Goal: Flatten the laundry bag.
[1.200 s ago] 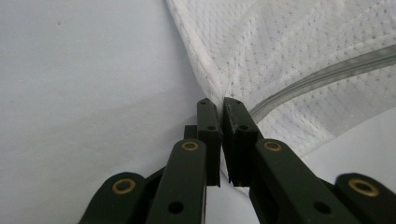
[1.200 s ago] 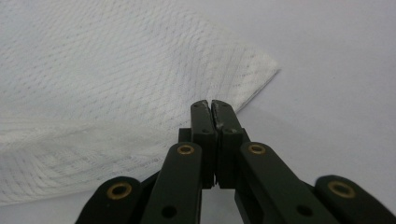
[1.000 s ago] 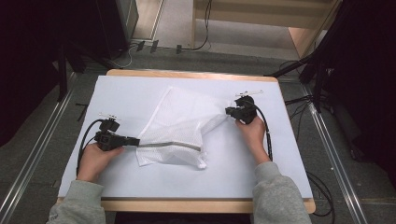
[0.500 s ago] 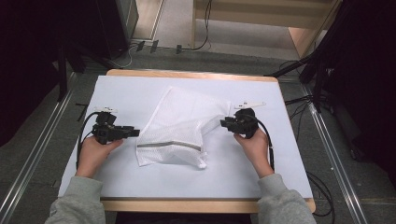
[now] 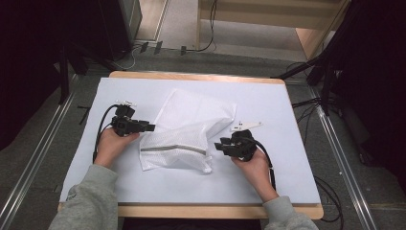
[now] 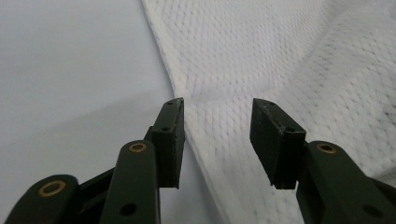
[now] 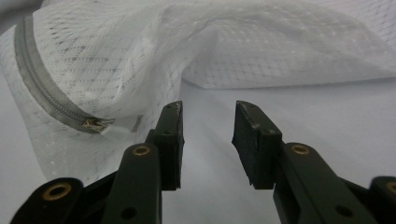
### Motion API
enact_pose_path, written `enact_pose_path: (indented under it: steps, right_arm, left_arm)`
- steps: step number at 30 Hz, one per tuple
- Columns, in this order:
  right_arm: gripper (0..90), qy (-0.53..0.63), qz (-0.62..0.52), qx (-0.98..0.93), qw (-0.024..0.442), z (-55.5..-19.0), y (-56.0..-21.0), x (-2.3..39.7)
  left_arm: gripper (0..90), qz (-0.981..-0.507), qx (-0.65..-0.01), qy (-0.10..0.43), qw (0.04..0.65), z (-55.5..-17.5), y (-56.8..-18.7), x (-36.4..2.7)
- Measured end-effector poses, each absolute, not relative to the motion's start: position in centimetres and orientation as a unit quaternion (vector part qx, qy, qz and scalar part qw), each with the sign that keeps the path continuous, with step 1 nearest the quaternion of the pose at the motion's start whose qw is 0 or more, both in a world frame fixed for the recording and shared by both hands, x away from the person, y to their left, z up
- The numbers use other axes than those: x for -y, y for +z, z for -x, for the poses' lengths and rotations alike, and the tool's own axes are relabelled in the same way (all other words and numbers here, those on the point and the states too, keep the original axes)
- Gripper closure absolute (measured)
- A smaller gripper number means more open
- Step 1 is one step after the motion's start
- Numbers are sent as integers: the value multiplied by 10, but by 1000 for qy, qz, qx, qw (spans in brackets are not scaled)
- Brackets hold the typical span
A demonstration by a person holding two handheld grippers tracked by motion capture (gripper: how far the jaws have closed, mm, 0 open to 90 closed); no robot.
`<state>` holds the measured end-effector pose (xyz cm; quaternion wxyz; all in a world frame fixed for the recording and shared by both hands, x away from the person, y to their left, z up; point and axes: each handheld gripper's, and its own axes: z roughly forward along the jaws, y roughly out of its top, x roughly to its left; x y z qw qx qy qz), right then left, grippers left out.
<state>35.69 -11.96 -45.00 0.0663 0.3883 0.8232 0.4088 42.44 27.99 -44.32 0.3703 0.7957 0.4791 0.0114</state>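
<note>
A white mesh bag with a grey zipper lies crumpled on the white-covered table. My left gripper is at the bag's left edge. In the left gripper view that gripper is open, its jaws having just been opening, and the mesh edge lies below the gap without being pinched. My right gripper points at the bag's right side near the zipper's end. In the right gripper view that gripper is open with nothing between its jaws, which have just been opening; the zipper pull lies to its left.
The table's wooden edge runs along the near side. Cables trail over the floor to the right and behind. Metal rails flank the table, and dark equipment stands at the far left.
The right hand has left the bag's far right corner and come toward the near side, beside the zipper's end. The left hand has moved farther up the bag's left edge. Both grippers opened.
</note>
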Motion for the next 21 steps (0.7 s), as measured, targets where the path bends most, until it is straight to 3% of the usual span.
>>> enact_pose_path:
  steps: [10,16,21]
  right_arm:
    - [600,413,-380,-826,55,-351,-458,107]
    - [594,406,-373,-832,54,-351,-463,96]
    - [614,398,-373,-837,53,-355,-468,89]
  left_arm:
    - [574,-803,-476,11,360,-442,-453,-267]
    - [705,-808,-470,20,354,-440,-455,-261]
    - [877,-811,-472,25,344,-440,-456,-259]
